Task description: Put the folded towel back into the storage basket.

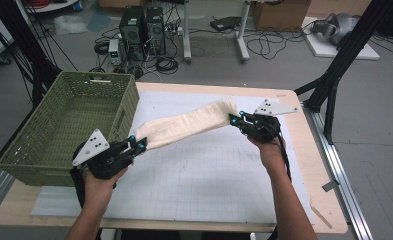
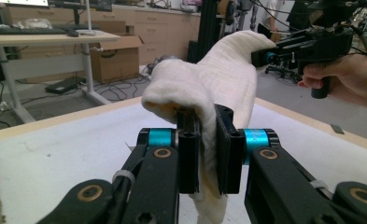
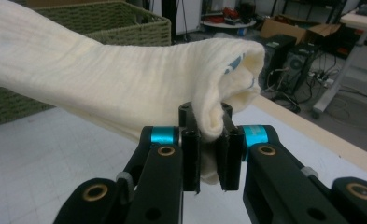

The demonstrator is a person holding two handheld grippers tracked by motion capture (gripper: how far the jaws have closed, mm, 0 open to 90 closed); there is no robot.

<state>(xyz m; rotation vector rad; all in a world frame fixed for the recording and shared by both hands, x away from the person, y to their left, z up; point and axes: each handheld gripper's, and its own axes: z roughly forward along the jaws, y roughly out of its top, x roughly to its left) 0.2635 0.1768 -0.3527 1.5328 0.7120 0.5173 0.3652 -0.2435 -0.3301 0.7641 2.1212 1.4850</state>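
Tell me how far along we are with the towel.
Done: both grippers, left and right, are shut on opposite ends of the towel. In hand: it hangs stretched between them above the table. Left: likely getting it into the basket, which looks empty.

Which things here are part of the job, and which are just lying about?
In the job: cream towel, clamped at its ends by left gripper and right gripper; green basket beside it.
Lying about: computer towers, floor cables, cardboard box.
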